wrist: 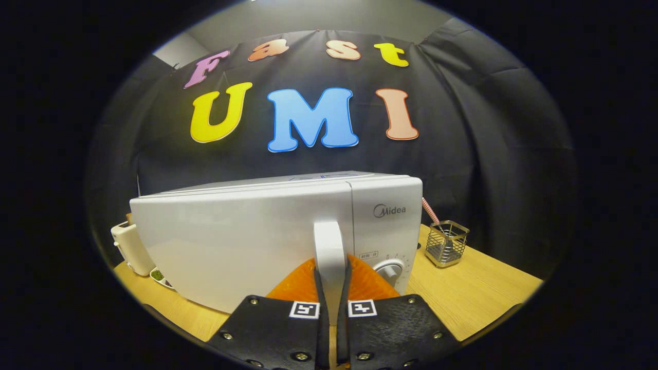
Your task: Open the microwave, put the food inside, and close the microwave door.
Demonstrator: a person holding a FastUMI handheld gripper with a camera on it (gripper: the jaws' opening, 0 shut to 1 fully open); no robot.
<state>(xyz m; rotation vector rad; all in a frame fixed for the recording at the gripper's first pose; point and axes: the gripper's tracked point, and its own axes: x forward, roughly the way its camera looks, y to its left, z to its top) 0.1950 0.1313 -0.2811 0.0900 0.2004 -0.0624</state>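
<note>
The microwave (247,241) is blocking the way ahead, its handle (329,252) sitting between the gripper (329,288) fingers; bare table (478,293) is lying open right of the microwave, up to a wire basket (446,243)

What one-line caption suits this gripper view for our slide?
Gripper fingers clamp the handle of the white microwave, door seemingly just ajar, on a wooden table.
</note>
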